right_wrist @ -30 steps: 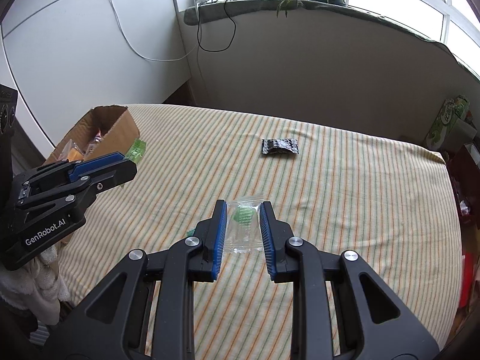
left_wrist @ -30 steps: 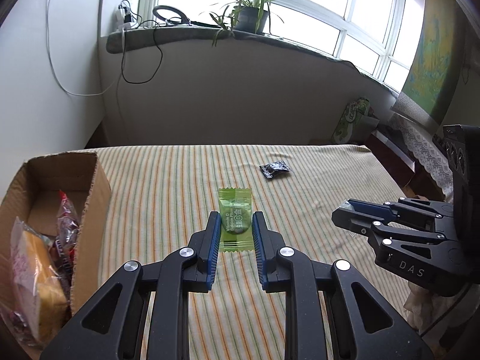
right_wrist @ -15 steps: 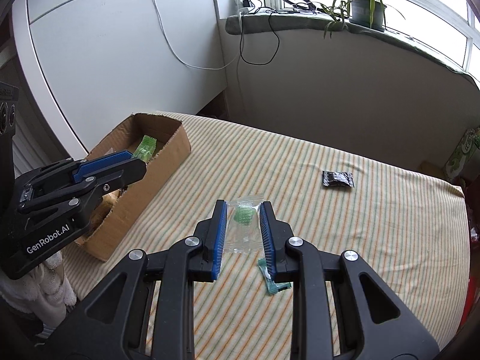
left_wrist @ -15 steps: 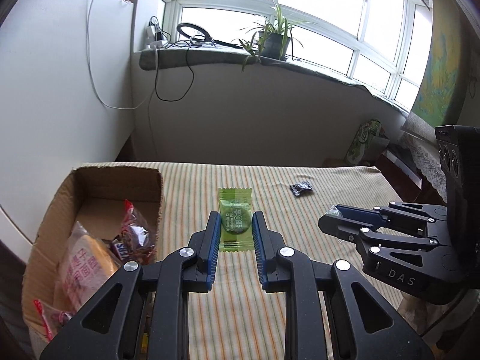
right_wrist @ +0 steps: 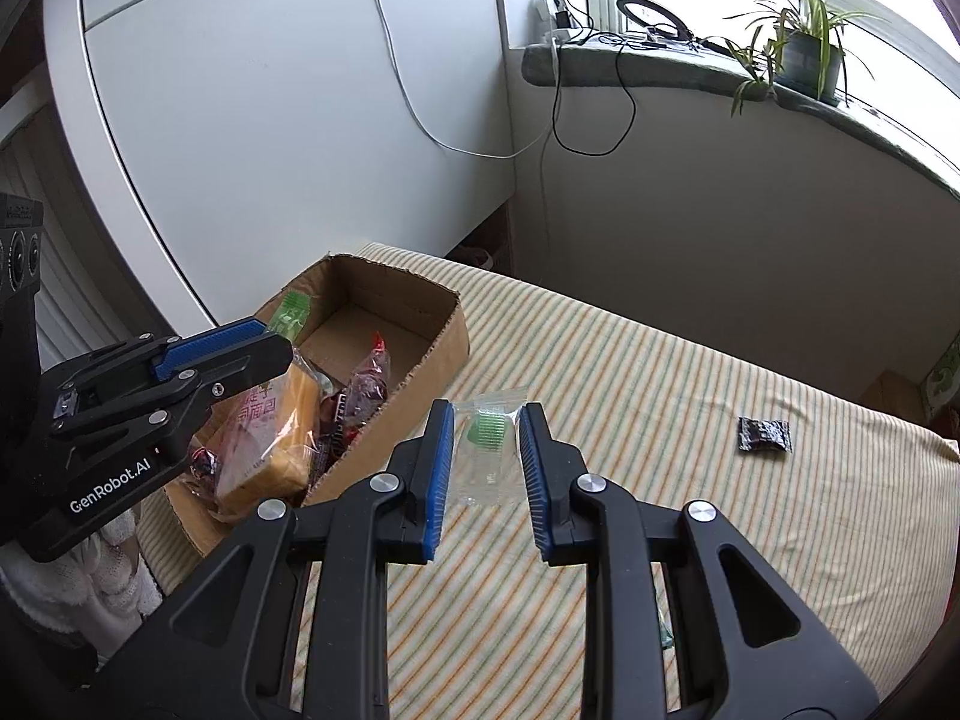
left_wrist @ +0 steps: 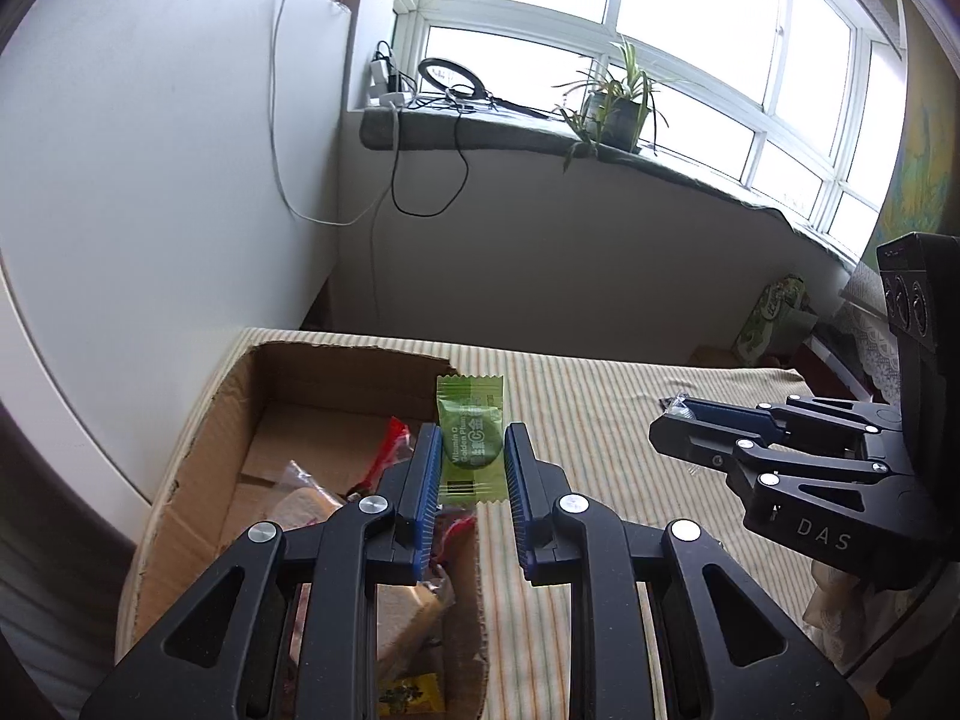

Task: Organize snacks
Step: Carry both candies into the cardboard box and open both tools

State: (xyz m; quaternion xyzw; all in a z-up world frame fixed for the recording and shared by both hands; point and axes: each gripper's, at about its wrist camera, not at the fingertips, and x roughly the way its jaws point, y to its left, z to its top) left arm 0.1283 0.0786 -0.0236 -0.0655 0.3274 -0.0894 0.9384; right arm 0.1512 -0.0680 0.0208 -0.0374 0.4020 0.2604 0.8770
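My left gripper (left_wrist: 471, 456) is shut on a green candy packet (left_wrist: 469, 438) and holds it above the right wall of an open cardboard box (left_wrist: 282, 414). The box holds a bread pack (right_wrist: 270, 438) and several red wrapped snacks (right_wrist: 366, 384). My right gripper (right_wrist: 487, 447) is shut on a clear packet with a green sweet (right_wrist: 489, 444), above the striped cloth just right of the box (right_wrist: 420, 312). The left gripper (right_wrist: 240, 342) also shows in the right wrist view, over the box. A dark snack packet (right_wrist: 764, 435) lies on the cloth at the right.
The table has a striped cloth (right_wrist: 690, 420). A white cabinet (right_wrist: 270, 120) stands behind the box. A window sill (left_wrist: 540, 138) with a plant and cables is at the back. A small green item (right_wrist: 663, 630) lies on the cloth under my right gripper.
Both grippers have swung left with their packets. The left one has moved from above the cloth to over the box edge. The right one has come close to the box.
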